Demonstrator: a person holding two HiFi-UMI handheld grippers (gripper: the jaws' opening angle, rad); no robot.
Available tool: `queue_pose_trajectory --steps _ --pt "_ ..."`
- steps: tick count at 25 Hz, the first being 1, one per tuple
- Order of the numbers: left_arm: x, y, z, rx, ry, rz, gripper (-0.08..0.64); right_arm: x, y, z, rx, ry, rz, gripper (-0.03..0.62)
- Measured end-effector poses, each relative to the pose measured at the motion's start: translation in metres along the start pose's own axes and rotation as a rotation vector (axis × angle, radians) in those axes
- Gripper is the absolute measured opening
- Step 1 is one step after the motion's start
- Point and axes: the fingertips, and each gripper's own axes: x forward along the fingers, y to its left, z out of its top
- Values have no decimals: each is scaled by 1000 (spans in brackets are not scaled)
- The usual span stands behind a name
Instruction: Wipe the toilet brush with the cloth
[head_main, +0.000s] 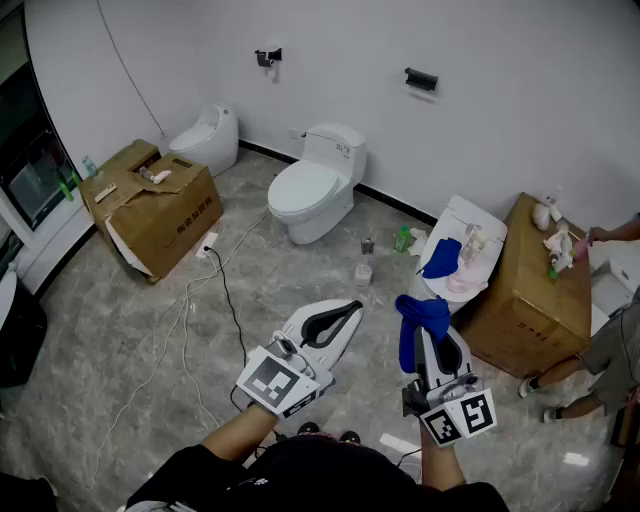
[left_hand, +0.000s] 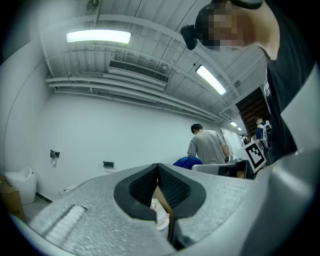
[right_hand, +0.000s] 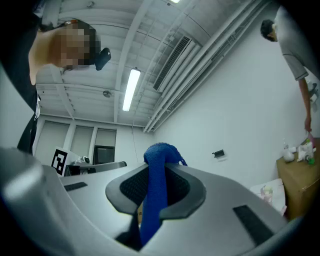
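Person is wearing a black top (head_main: 300, 478). Left gripper (head_main: 340, 312) and right gripper (head_main: 435, 340) are showing light-grey shells, black jaw linings and black-and-white marker cubes (head_main: 275, 383).

The left gripper (head_main: 352, 306), jaws together, and the right gripper (head_main: 432, 332), clamped on a blue cloth (head_main: 421, 316), are held low in frame. A white toilet (head_main: 312, 186) is set against the far wall, with a cardboard box (head_main: 165, 208) at left and a second box (head_main: 530, 290) at right.

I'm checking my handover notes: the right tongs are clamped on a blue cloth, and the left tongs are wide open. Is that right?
Not quite. The left tongs are shut, not wide open: the left gripper view shows their jaws closed together. The rest stands: the right tongs are clamped on the blue cloth.
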Motion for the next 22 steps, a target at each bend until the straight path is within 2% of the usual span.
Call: queue_pose_trajectory --steps 14,22 --pt "3 -5 -1 4 13 3 6 -2 -9 3 19 -24 -2 66" --pt "11 -29 -5 15 24 4 6 -24 -21 6 39 -30 20 66"
